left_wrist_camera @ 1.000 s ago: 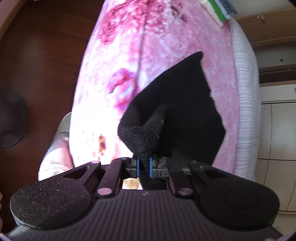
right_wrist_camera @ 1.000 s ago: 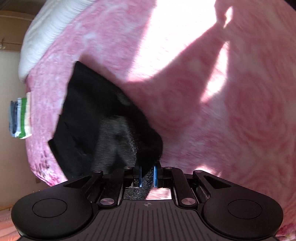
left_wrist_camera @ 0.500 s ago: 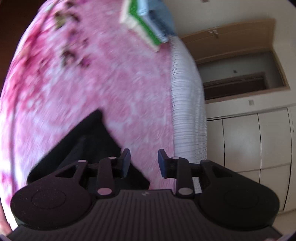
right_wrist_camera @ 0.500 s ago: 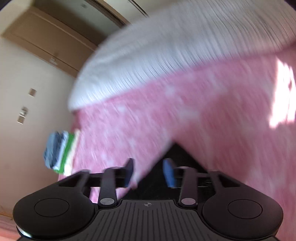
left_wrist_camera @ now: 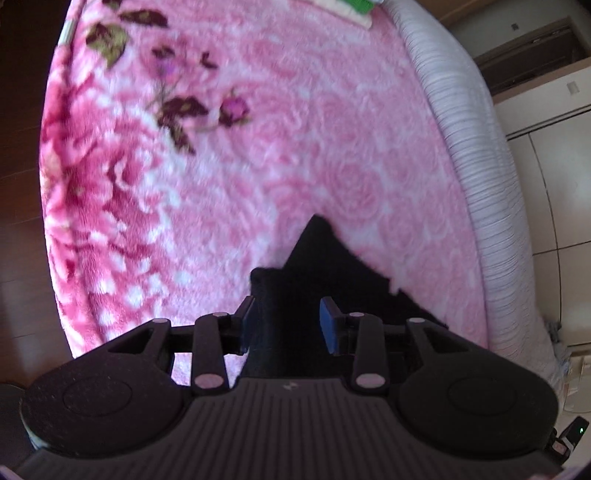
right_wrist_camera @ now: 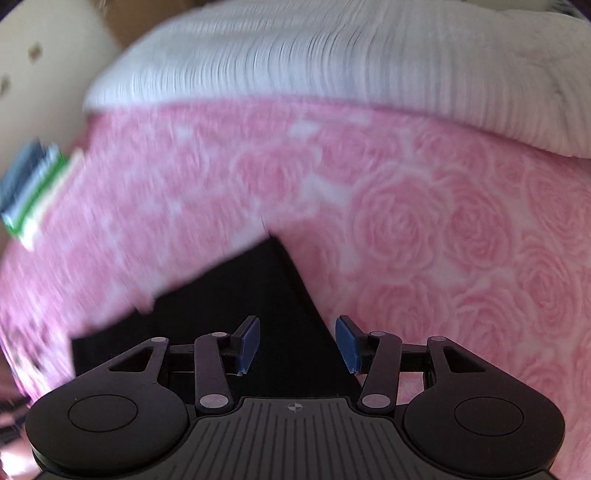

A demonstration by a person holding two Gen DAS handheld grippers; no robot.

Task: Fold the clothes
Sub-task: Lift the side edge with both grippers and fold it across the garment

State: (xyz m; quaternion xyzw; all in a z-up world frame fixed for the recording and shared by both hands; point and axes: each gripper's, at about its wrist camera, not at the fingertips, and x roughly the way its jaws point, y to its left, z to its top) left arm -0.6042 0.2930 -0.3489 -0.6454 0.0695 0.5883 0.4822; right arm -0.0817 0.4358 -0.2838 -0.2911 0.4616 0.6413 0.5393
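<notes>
A black garment (left_wrist_camera: 332, 273) lies flat on the pink rose-patterned blanket (left_wrist_camera: 295, 129). Its pointed corner reaches out ahead of my left gripper (left_wrist_camera: 288, 323), which stands open above the cloth with nothing pinched. In the right wrist view the same black garment (right_wrist_camera: 251, 295) spreads to the left and below, one corner pointing up. My right gripper (right_wrist_camera: 298, 343) is open over its right edge, blue pads apart. The near part of the cloth is hidden under both tools.
A stack of folded clothes (right_wrist_camera: 33, 192), green, white and blue, sits at the blanket's far edge, also stack (left_wrist_camera: 354, 9). A white ribbed quilt (right_wrist_camera: 332, 62) borders the blanket. Cream cupboards (left_wrist_camera: 554, 184) and dark wood floor (left_wrist_camera: 18, 184) flank the bed.
Both grippers were shut on the black garment a second ago; they have let go and opened. The garment now lies flat, and both tools have swung up and shifted over it.
</notes>
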